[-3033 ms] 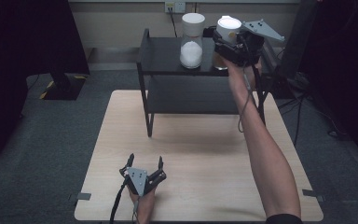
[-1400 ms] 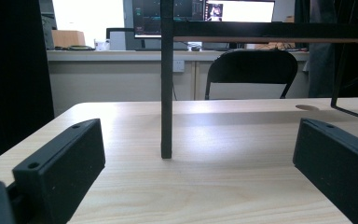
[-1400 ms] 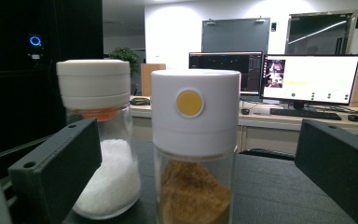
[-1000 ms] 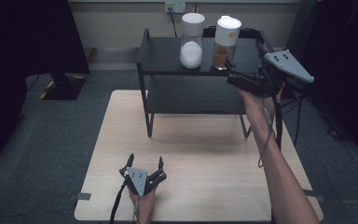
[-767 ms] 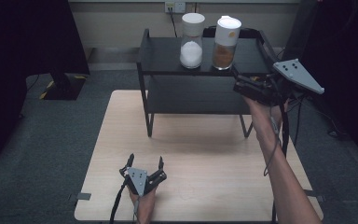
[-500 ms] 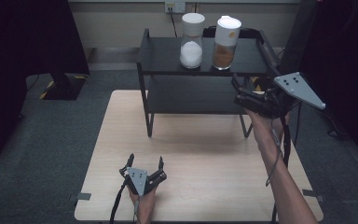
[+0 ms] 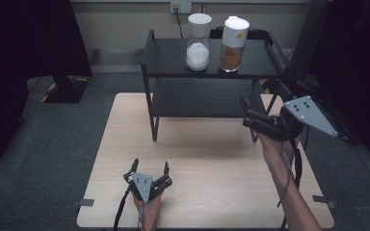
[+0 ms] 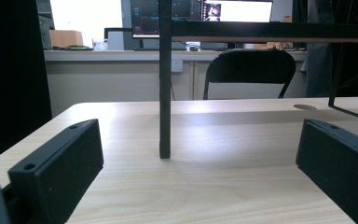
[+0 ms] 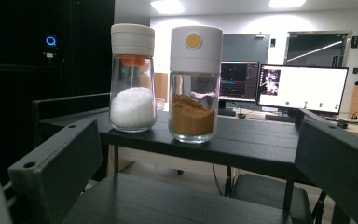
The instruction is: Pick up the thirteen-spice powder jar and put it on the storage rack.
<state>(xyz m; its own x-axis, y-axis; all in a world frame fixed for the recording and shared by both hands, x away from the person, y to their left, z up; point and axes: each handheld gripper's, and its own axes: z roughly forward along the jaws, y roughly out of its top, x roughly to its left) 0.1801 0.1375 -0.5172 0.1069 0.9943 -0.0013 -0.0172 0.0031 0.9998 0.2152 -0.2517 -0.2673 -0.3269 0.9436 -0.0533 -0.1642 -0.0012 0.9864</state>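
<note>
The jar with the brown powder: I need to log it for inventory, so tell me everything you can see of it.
The brown powder jar is a clear, glass-looking cylinder, roughly a third full of orange-brown powder, under a tall white cap with a yellow dot on its side. It stands upright on the top of the black shelf, close beside the white powder jar. Whether the two touch is unclear. Nothing grips it; the right tongs are open and apart from it.

Rack's (image 8: 165, 79) top shelf cut off by the left gripper view's upper edge.
</note>
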